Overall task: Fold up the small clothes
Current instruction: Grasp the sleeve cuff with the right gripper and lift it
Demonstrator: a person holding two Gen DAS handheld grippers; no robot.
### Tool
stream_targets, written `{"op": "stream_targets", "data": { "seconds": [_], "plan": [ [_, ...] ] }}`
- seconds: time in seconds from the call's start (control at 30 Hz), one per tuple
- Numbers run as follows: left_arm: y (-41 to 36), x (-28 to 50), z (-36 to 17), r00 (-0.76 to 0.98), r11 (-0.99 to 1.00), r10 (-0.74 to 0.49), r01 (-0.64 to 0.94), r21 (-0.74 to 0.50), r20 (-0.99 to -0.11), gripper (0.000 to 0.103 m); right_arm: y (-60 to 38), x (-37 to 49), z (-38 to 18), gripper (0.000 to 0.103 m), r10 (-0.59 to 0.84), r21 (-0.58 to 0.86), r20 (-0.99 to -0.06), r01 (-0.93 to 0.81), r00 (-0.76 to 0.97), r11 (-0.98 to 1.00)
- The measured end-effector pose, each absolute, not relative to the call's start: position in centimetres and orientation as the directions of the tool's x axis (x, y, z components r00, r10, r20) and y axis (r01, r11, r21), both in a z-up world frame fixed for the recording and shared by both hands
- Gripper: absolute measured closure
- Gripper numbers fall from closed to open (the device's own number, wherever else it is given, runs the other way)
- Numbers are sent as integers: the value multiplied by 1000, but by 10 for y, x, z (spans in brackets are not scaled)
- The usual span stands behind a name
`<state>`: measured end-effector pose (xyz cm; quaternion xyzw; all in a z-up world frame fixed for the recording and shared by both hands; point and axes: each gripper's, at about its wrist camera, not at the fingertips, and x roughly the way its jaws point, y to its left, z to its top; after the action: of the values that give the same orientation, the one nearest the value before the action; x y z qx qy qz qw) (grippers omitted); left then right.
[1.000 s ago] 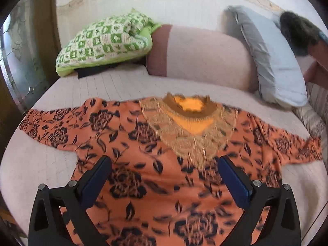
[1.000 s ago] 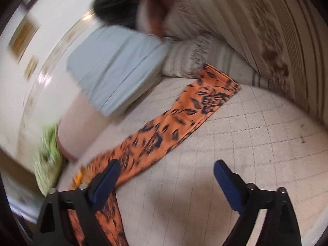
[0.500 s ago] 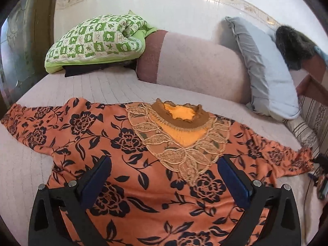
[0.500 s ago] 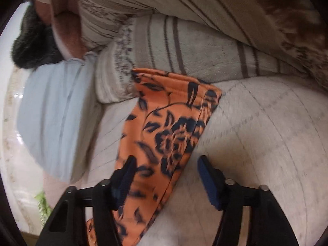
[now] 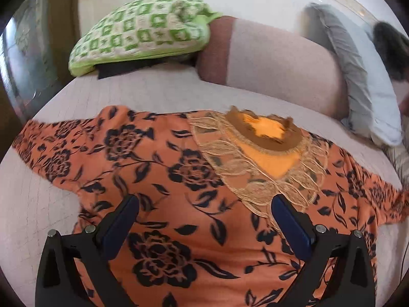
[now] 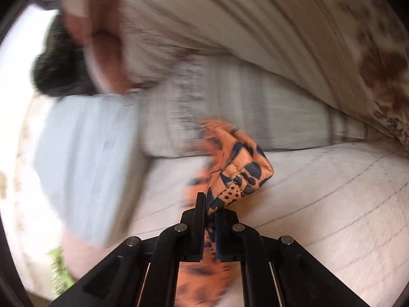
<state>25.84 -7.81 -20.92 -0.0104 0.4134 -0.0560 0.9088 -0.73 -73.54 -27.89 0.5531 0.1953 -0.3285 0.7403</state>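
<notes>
An orange top with a black flower print lies spread flat on the bed, front up, with a gold lace collar. Its left sleeve reaches to the left and its right sleeve to the right. My left gripper is open and hovers above the top's chest, holding nothing. My right gripper is shut on the right sleeve's cuff, which is bunched up between the fingers and lifted a little off the bed.
A green and white checked pillow lies at the back left, a pink bolster at the back middle, a pale blue pillow at the right. A person in striped clothes lies beside the right sleeve. The bed sheet is pale and quilted.
My right gripper has closed on the right sleeve's cuff and bunched it up. My left gripper has shifted a little over the top and stays open.
</notes>
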Motion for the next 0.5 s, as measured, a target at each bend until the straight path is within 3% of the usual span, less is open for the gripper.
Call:
{"op": "stream_targets", "data": {
  "seconds": [0.23,0.5],
  "plan": [
    [-36,258,-183,721,1000,-5,-17,-26,-693,0,-650,44,-169,98,-133,789,-463,476,876,389],
    [31,274,-179,705,983,114,-184,-26,-700,0,-477,157,-119,98,196,815,-388,236,901,528]
  ]
}}
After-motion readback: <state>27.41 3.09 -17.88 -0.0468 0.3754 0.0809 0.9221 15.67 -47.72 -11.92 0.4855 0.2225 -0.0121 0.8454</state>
